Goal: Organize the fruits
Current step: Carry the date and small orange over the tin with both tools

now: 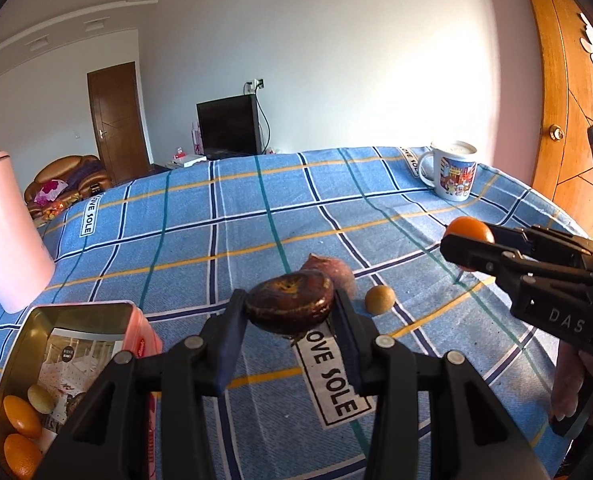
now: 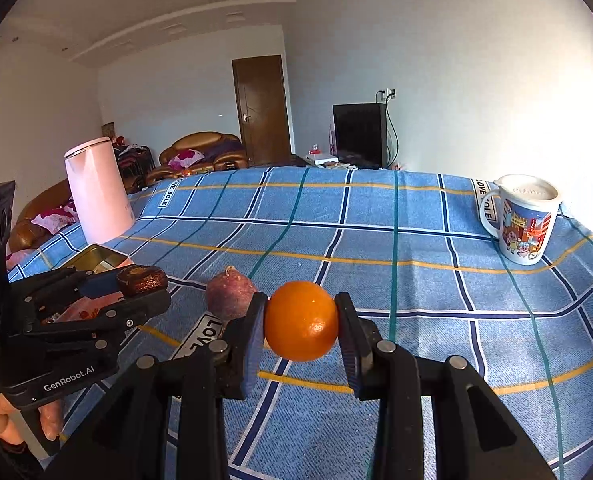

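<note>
Left gripper [image 1: 290,312] fingers pinch a flat, dark-brown blotchy fruit [image 1: 289,303]; right gripper [image 2: 301,326] fingers clamp a glossy orange [image 2: 301,321].

Left hand-held gripper [image 1: 290,308] clamped on a dark brown fruit [image 1: 289,305] above the plaid cloth [image 1: 216,240]. Right hand-held gripper [image 1: 466,246] pinching an orange [image 1: 469,230]. Open tin [image 1: 72,344] lower left, holding oranges [image 1: 21,416]. Mug [image 1: 452,174] far right.
</note>
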### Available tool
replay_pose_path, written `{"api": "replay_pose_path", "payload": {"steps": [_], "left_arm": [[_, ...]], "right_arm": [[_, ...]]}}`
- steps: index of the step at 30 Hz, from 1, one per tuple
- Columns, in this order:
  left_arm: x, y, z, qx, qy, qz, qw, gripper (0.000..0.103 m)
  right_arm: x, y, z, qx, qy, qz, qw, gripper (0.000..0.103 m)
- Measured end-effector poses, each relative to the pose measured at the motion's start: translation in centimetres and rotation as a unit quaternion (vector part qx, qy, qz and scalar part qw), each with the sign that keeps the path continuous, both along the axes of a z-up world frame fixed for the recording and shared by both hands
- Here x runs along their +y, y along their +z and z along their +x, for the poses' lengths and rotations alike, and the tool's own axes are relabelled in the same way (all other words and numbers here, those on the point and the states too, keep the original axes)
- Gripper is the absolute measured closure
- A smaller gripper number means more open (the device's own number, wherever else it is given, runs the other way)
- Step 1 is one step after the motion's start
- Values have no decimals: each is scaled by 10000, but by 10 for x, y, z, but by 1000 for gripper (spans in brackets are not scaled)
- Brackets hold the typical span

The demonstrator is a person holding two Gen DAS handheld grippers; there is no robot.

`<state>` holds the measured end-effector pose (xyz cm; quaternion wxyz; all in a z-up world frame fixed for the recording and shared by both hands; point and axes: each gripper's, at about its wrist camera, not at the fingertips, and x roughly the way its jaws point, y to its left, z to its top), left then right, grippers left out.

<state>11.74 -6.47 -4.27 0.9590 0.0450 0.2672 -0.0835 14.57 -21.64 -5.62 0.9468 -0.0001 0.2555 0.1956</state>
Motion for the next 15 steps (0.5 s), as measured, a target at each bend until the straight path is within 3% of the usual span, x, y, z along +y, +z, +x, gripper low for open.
{"api": "replay_pose_path", "payload": {"steps": [15], "left_arm": [[4,8,-18,-524,146,-11,9985,59]], "right_arm": [[-1,8,-20,-585,2,34,9983,67]]}}
